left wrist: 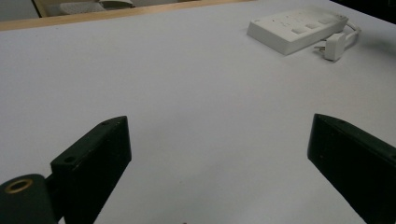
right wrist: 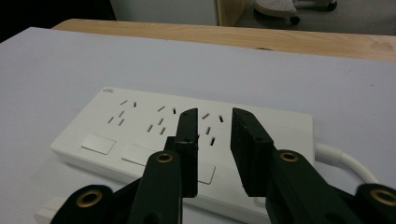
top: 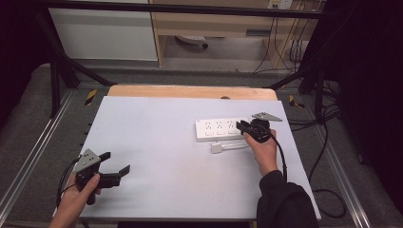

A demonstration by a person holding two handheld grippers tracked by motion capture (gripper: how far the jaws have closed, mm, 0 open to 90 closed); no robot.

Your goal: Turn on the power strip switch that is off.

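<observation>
Jaws of the right gripper [right wrist: 214, 140] stood slightly apart, empty, above the power strip [right wrist: 140, 140], its small logo unreadable; the left gripper [left wrist: 219, 163] gaped wide, well apart from the strip.

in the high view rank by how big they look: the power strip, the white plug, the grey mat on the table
1. grey mat, by far the largest
2. power strip
3. white plug, the smallest
All three lie on the same tabletop, so nearness to the camera hardly skews the order.

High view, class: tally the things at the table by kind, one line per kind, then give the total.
White power strip: 1
White plug: 1
Black grippers, left gripper and right gripper: 2
Total: 4
</observation>
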